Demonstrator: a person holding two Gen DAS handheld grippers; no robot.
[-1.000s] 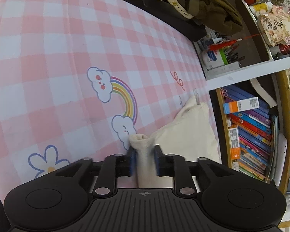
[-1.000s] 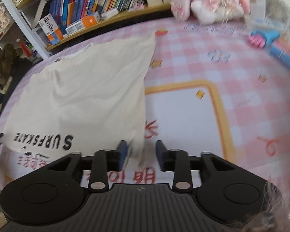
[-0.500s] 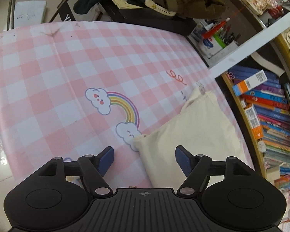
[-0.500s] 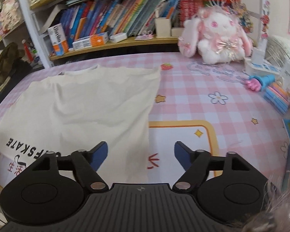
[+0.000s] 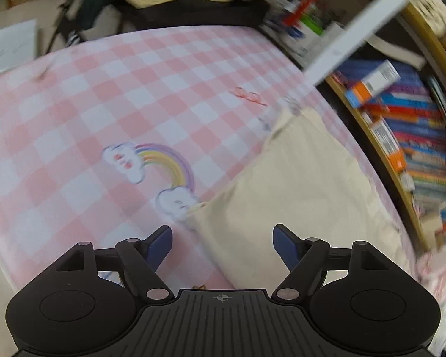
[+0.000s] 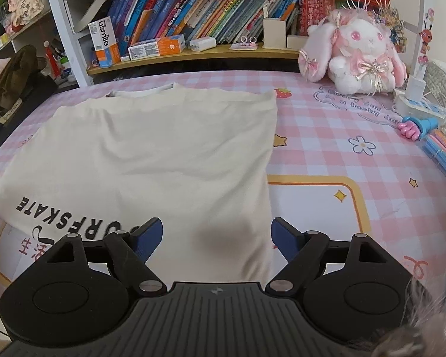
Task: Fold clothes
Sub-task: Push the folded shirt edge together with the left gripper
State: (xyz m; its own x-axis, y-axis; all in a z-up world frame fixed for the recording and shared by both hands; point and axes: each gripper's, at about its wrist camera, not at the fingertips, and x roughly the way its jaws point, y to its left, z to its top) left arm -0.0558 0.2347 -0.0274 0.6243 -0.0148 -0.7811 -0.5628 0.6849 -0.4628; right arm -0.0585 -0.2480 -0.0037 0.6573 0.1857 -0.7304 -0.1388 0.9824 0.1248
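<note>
Cream T-shirt [image 6: 151, 160]: laid flat on the pink checked worktop [image 6: 327, 136], partly folded, its straight folded edge running down the right side of the cloth in the right wrist view. Black lettering is seen along its near left edge. In the left wrist view a corner of the shirt [image 5: 297, 190] lies just beside a printed rainbow [image 5: 163, 163].

Left gripper [image 5: 222, 238]: fingers stand wide and have just been opening. Nothing is gripped; the shirt's corner is seen below and between them, untouched by the pads.

Right gripper [image 6: 217, 235]: fingers stand wide and have just been opening. Nothing is held; the shirt's near right portion is seen beneath the gap.

Surroundings: a pink and white plush rabbit [image 6: 356, 56] is seated at the far right of the worktop. A bookshelf [image 6: 193, 50] packed with books runs behind. A blue and pink toy [image 6: 419, 125] lies near the right edge. The left wrist view is blurred.
</note>
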